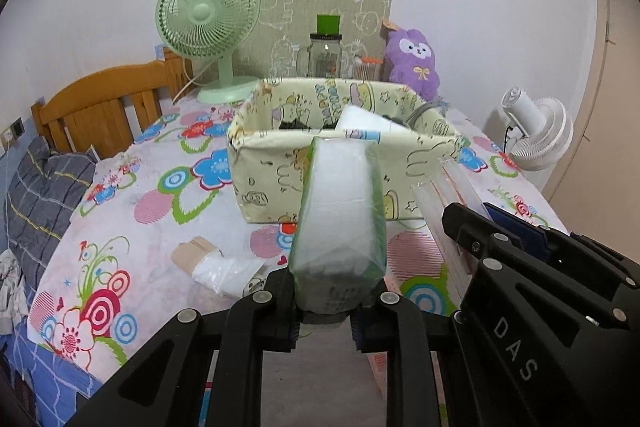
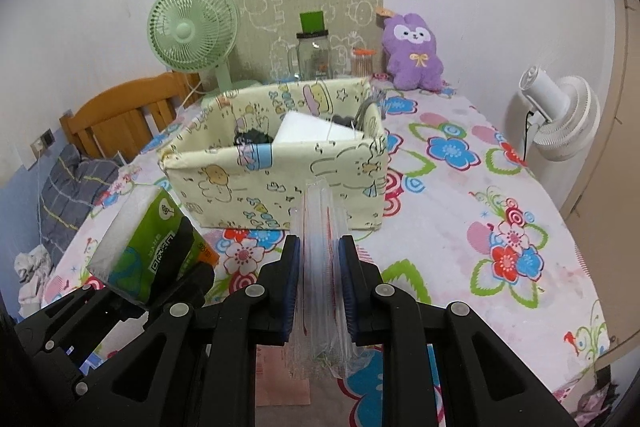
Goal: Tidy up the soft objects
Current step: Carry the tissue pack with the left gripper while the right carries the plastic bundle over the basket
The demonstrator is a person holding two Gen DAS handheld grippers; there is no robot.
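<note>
Soft packs sit in both tongs at once. The left tongs (image 1: 326, 311) are clamped tight on the near end of a tissue pack (image 1: 340, 203), so the pack sticks out forward like a short beam, off the tabletop and aimed at the fabric bin (image 1: 280, 171) just ahead. Gripping it by one end leaves the far end free to go over the bin's rim first, which suits a drop into the box. Its wrap is thin glossy film with green edges and white paper showing through; from the right wrist view the same pack shows a green printed face with a square code, and the film dents slightly where the pads bite.

The right tongs (image 2: 319, 291) are likewise closed, blue pads pinching a stack of clear plastic bags (image 2: 320, 227) with red lines. The stack is held on edge, a narrow, floppy, see-through slab that stands up between the pads and sags below them.

Both loads hang side by side, near the bin's front wall and not yet over it. The bin is soft-sided cloth, pale yellow with cartoon prints, its walls bowing a little; a white pack (image 1: 368, 119) and some dark items already lie inside.

Left of the tissue pack, a small crumpled white bag (image 1: 224, 273) with a tan end lies on the flowered cloth (image 2: 500, 227), probably still to be sorted.
</note>
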